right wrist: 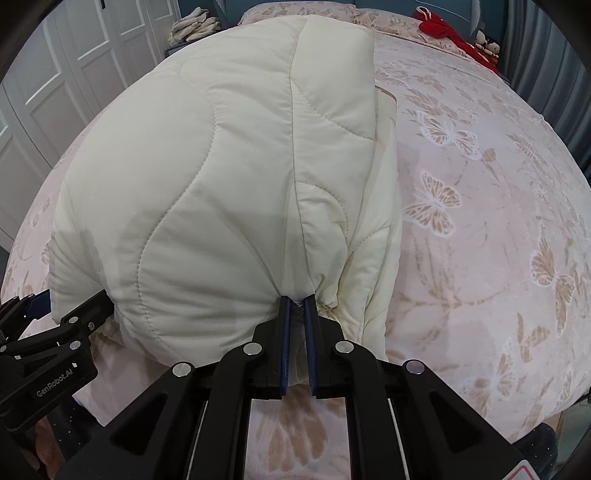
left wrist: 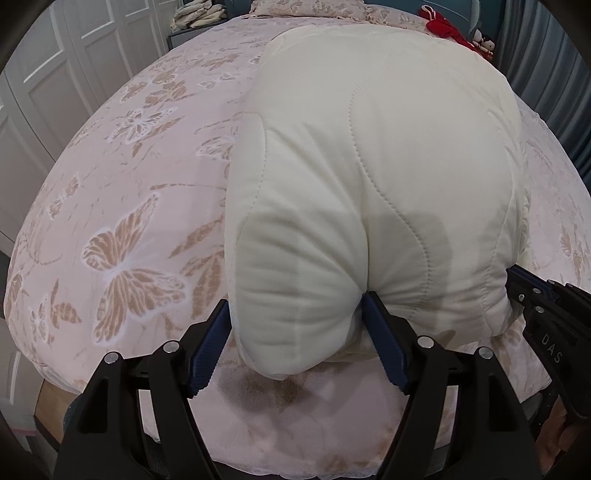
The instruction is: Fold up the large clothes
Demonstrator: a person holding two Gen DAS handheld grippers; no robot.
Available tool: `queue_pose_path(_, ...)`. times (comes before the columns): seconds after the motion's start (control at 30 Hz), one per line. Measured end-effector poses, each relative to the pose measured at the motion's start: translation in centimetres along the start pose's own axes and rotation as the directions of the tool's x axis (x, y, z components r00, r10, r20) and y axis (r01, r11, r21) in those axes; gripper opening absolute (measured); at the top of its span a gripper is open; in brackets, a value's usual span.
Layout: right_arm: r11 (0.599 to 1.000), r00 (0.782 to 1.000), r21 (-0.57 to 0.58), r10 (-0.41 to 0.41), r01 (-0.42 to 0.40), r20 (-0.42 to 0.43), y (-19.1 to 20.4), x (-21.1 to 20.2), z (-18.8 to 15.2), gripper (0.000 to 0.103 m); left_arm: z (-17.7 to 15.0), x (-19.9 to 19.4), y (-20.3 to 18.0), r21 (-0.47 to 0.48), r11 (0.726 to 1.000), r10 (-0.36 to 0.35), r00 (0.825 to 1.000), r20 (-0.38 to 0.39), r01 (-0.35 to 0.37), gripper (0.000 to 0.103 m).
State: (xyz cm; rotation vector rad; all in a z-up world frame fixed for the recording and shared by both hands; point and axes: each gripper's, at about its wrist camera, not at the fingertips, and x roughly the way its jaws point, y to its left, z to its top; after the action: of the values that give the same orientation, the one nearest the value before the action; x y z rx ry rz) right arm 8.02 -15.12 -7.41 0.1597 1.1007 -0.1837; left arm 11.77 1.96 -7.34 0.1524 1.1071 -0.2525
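A cream quilted padded jacket [left wrist: 369,166] lies folded on the bed, its near edge at both grippers; it fills the left and middle of the right wrist view [right wrist: 221,184]. My left gripper [left wrist: 297,312] has its jaws wide apart around a thick padded fold at the jacket's near left corner. My right gripper [right wrist: 298,301] is shut on the jacket's near right edge, with thin fabric pinched between its blue pads. The right gripper shows at the right edge of the left wrist view [left wrist: 532,295], and the left gripper at the left edge of the right wrist view [right wrist: 66,310].
The bed carries a pink cover with tan butterflies [left wrist: 129,258]. White wardrobe doors [left wrist: 44,74] stand on the left. A red garment [right wrist: 443,26] and small plush toys [right wrist: 487,46] lie at the bed's far right. A pile of pale cloth [right wrist: 195,24] sits at the back.
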Motion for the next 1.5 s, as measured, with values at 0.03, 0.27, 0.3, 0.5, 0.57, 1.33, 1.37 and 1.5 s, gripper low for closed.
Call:
queue_pose_path(0.03,1.000,1.000,0.001,0.002,-0.002,0.001,0.0,0.0,0.0,0.008,0.0,0.0,0.0,0.000,1.000,0.000,1.000,0.000,0.000,0.071)
queue_pose_path(0.27,1.000,1.000,0.021,0.023,-0.023,-0.009,-0.3,0.2,0.2,0.008,0.1,-0.1,-0.1,0.005,1.000,0.012,1.000,-0.006,-0.012,0.071)
queue_pose_path(0.3,0.999,1.000,0.023,0.026,-0.026,-0.011,-0.3,0.1,0.2,0.008,0.1,-0.1,-0.1,0.005,1.000,0.016,1.000,-0.007,-0.016,0.071)
queue_pose_path(0.5,0.999,0.999,0.027,0.031,-0.031,-0.018,-0.4,-0.2,0.3,0.008,-0.1,-0.5,-0.7,0.020,0.999,0.046,0.999,-0.013,-0.046,0.071)
queue_pose_path(0.57,0.999,0.999,0.034,0.040,-0.039,-0.020,-0.6,-0.4,0.5,0.008,-0.1,-0.8,-0.9,0.025,0.998,0.053,0.998,-0.016,-0.053,0.071)
queue_pose_path(1.33,0.961,0.976,0.197,0.168,-0.193,0.138,-6.1,-8.0,2.8,0.044,1.9,-7.8,4.5,-0.158,0.987,-0.002,0.997,0.080,0.015,0.077)
queue_pose_path(1.37,0.961,0.975,0.194,0.171,-0.197,0.145,-5.9,-7.8,3.4,0.044,2.2,-7.9,4.4,-0.160,0.987,-0.009,0.996,0.084,0.022,0.077)
queue_pose_path(1.5,0.962,0.974,0.185,0.177,-0.201,0.139,-4.7,-7.2,4.4,0.044,2.7,-8.5,3.0,-0.117,0.993,-0.007,0.995,0.099,0.019,0.077)
